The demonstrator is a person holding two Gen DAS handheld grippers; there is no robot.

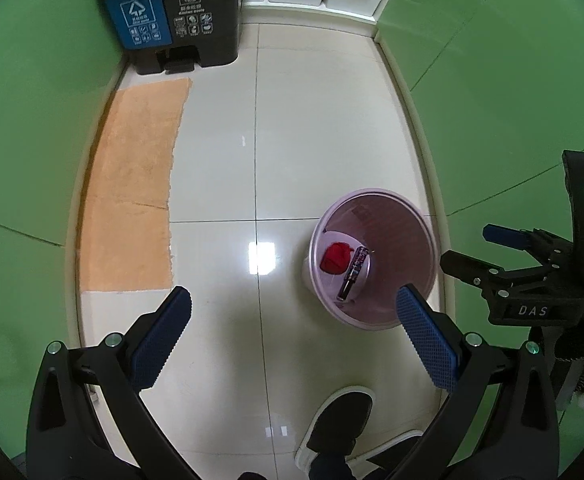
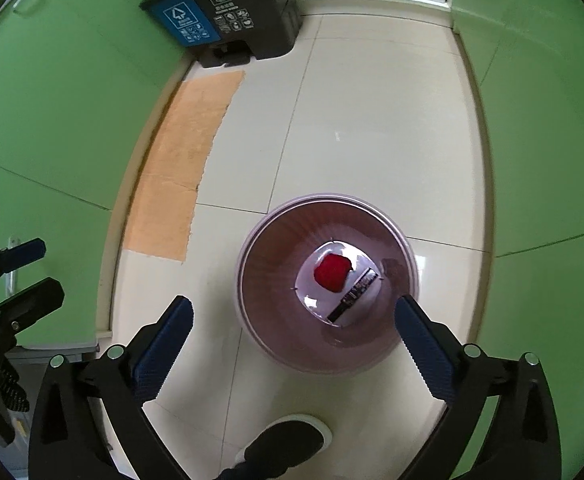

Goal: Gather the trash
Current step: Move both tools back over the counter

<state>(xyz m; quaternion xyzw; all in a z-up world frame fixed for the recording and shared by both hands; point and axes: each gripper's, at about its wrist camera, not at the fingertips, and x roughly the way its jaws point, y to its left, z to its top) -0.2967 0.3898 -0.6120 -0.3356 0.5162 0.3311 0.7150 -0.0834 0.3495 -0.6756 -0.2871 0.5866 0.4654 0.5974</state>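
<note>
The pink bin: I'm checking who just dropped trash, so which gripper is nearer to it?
Right. The right gripper hangs open directly above the pink bin, framing its mouth. The left gripper is open too, off to the side over bare floor tiles.

the floor (image 2: 363, 128) is of pale glossy tiles. a pink waste bin (image 2: 405, 256) stands on it just ahead of the right claw, between its open fingers. an orange mat (image 2: 180, 160) lies far ahead to the left, and beyond it stands a dark sorting bin (image 2: 252, 12). a black shoe (image 2: 288, 446) rests below the claw.
</note>
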